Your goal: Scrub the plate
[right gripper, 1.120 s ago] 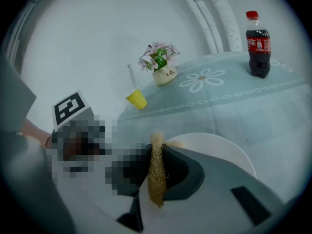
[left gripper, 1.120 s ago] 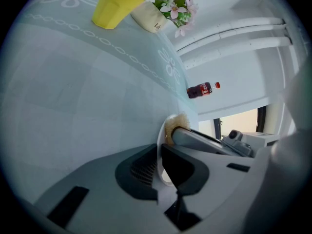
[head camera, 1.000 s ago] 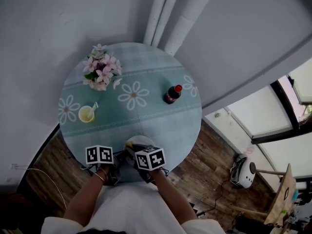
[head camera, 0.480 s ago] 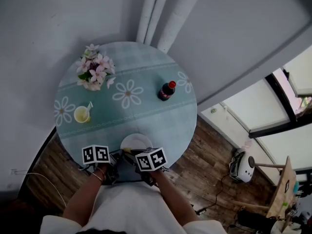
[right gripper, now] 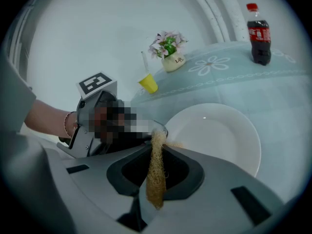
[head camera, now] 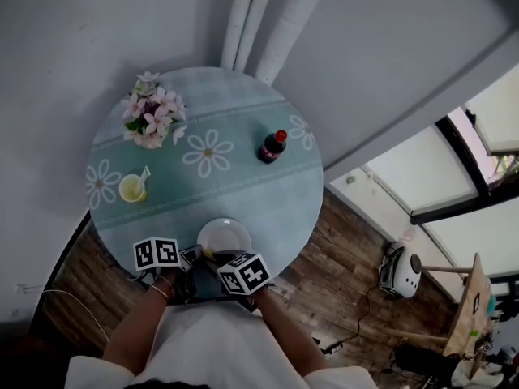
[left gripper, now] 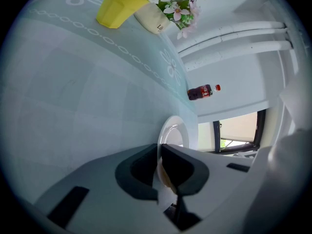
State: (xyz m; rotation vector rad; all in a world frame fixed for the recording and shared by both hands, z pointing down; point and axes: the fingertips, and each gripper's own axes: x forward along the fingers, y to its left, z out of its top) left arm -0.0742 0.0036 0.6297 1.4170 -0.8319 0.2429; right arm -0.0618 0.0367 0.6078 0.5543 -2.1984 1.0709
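Scrubbing now: left gripper [left gripper: 160,152] pinches the plate [left gripper: 174,130] at 7 o'clock, right gripper [right gripper: 158,149] clamps the scrubber [right gripper: 156,179]; next, I'd say, sweep toward 12.

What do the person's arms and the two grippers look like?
Both the left gripper and the right gripper have smooth grey bodies with dark hollows behind the tongs. Each carries a white cube printed with black square markers. The person wears a white short-sleeved top and a thin bracelet on the left wrist.
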